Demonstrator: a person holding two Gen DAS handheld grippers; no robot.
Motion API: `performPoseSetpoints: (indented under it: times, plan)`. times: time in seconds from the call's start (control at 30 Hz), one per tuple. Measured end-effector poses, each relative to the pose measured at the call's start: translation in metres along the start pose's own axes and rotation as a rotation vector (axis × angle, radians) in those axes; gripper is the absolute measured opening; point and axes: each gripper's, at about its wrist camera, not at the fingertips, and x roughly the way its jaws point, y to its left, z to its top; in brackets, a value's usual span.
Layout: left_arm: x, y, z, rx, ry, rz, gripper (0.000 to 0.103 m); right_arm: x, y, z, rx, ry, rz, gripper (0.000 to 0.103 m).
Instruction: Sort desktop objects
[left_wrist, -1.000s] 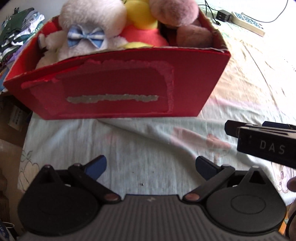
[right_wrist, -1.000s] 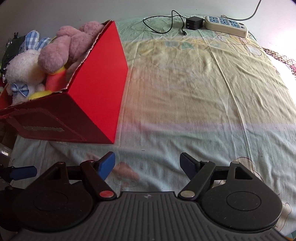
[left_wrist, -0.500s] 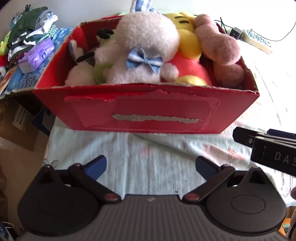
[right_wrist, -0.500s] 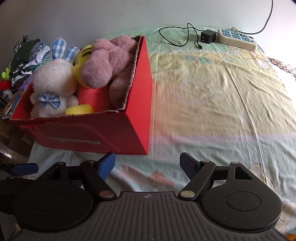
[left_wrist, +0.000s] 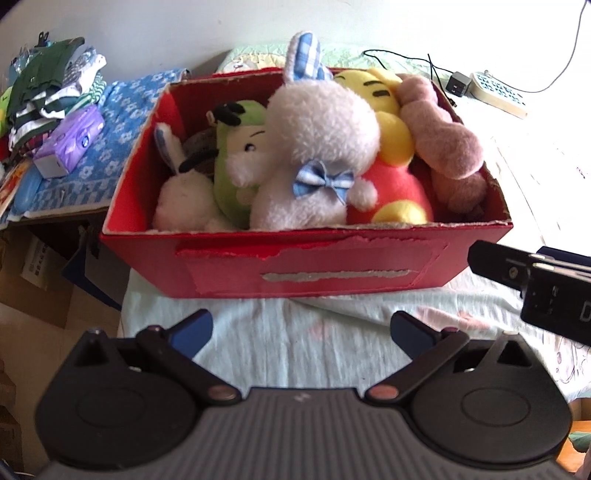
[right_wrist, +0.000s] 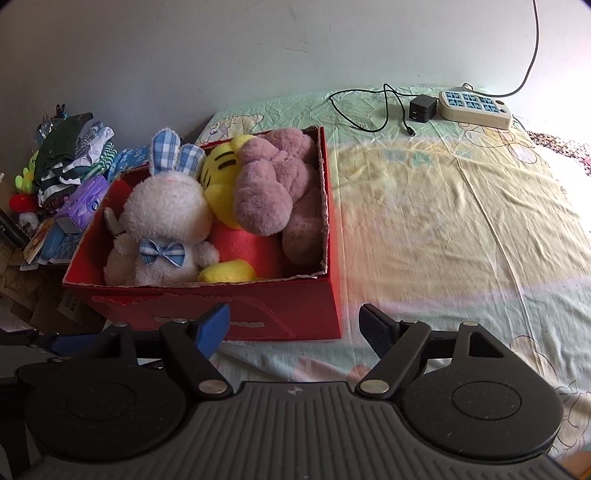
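Observation:
A red cardboard box (left_wrist: 306, 269) (right_wrist: 303, 306) sits on the sheet-covered bed, packed with plush toys: a white bunny with a blue bow (left_wrist: 317, 155) (right_wrist: 166, 221), a yellow and red toy (left_wrist: 391, 184) (right_wrist: 221, 177), a pink toy (left_wrist: 443, 136) (right_wrist: 273, 188) and a green one (left_wrist: 232, 155). My left gripper (left_wrist: 301, 328) stands open over the sheet just in front of the box, nothing between its fingers. My right gripper (right_wrist: 293, 326) is open too, near the box's front right corner; its body shows at the right edge of the left wrist view (left_wrist: 535, 277).
A power strip (right_wrist: 474, 105) with a black charger (right_wrist: 419, 107) and cable lies at the bed's far end. Left of the box, off the bed, are folded clothes (left_wrist: 55, 85), a purple tissue pack (left_wrist: 70, 140) and cardboard boxes (left_wrist: 40, 280). A wall stands behind.
Both grippers have risen and pulled back from the box, so its open top and the toys inside now show. Both stay open and hold nothing.

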Motion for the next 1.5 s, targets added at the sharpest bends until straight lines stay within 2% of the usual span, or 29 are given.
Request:
performPoseSetpoints:
  times: [0.23,0.77,1.07,1.5]
  plan:
    - [-0.013,0.008,0.009,0.021,-0.057,0.000,0.102,-0.011,0.007,0.010,0.014,-0.069,-0.023,0.080]
    - [-0.012,0.013,0.017,0.061,-0.069,0.000,0.102,-0.013,0.014,0.023,0.060,-0.123,-0.074,0.080]
    - [-0.013,0.017,0.023,0.052,-0.088,0.015,0.102,-0.010,0.019,0.025,0.020,-0.139,-0.130,0.080]
    - [-0.015,0.034,0.027,0.012,-0.096,0.016,0.102,0.006,0.031,0.036,0.023,-0.068,-0.034,0.080]
